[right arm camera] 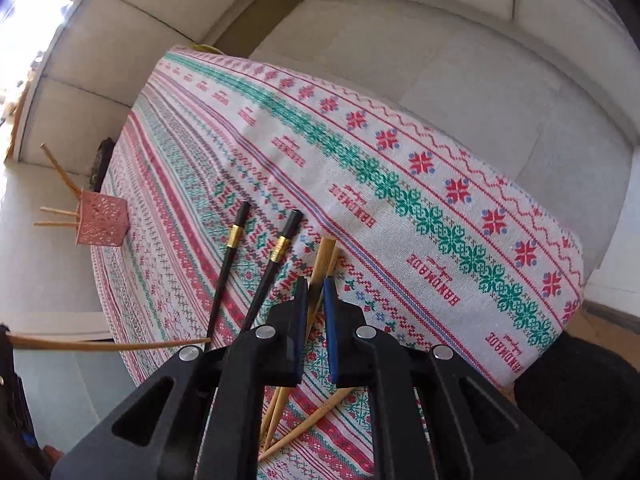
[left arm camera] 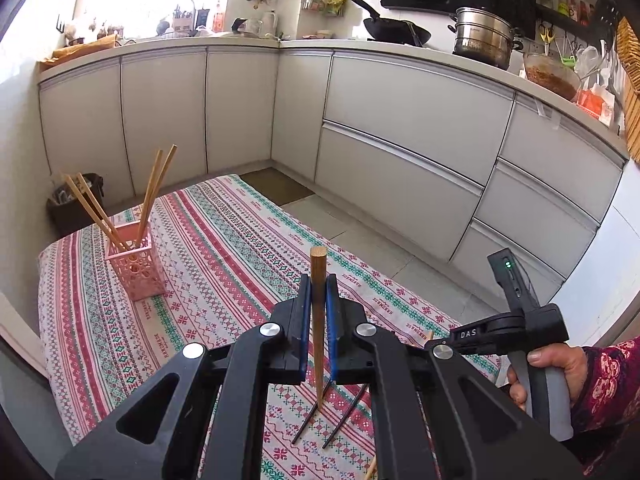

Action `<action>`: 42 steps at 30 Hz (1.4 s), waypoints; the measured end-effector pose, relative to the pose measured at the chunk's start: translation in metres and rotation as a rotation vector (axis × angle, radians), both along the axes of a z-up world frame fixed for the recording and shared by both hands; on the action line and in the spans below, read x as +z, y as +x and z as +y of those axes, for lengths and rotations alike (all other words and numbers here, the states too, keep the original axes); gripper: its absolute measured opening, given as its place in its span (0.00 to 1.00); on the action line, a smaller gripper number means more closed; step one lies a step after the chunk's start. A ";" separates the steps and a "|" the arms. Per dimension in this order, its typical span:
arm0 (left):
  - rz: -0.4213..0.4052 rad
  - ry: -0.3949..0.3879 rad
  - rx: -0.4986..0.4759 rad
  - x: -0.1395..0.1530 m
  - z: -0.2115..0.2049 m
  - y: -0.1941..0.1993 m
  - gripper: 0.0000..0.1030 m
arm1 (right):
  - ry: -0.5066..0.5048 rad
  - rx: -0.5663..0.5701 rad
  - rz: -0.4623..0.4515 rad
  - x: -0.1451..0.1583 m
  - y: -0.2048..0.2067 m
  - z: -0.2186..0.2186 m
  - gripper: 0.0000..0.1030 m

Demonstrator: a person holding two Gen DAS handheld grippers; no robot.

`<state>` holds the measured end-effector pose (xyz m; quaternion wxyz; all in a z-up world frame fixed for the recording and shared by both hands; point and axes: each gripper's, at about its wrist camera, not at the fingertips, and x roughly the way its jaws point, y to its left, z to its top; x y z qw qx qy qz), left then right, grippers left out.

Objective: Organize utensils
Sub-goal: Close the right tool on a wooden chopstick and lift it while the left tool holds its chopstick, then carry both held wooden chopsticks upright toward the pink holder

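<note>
Four wooden chopsticks (left arm camera: 154, 190) standing in pink holder (left arm camera: 136, 266), far left. Left gripper (left arm camera: 319, 292) pinching one wooden chopstick (left arm camera: 319, 320); right gripper (right arm camera: 316, 292) clamping another (right arm camera: 323, 258). Black pair (right arm camera: 256, 268) and more are waiting on the tablecloth (right arm camera: 400, 184).

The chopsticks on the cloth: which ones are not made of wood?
The two black chopsticks with gold bands, lying side by side left of the right gripper. The others are plain light wood.

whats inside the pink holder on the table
Four wooden chopsticks stand in the pink holder, two leaning left, two more upright. Their lower ends are hidden by its walls, so anything else at the bottom cannot be seen.
</note>
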<state>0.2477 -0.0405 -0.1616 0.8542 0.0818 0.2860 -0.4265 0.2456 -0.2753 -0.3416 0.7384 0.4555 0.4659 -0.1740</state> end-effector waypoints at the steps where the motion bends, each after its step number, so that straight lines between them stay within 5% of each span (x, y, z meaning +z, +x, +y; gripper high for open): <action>1: -0.005 -0.003 0.002 0.001 0.000 -0.001 0.06 | -0.041 0.024 -0.028 0.009 -0.003 0.001 0.08; 8: -0.069 -0.033 0.046 0.018 0.007 -0.010 0.06 | -0.316 0.202 -0.242 0.066 -0.026 0.037 0.08; 18: -0.107 -0.088 0.124 0.037 0.013 -0.010 0.06 | -0.352 0.269 -0.421 0.123 -0.031 0.050 0.07; 36: -0.132 -0.122 0.151 0.049 0.021 -0.012 0.06 | -0.482 0.285 -0.566 0.179 -0.035 0.056 0.04; 42: -0.133 -0.129 0.155 0.050 0.025 -0.013 0.06 | -0.446 0.303 -0.416 0.142 -0.025 0.039 0.05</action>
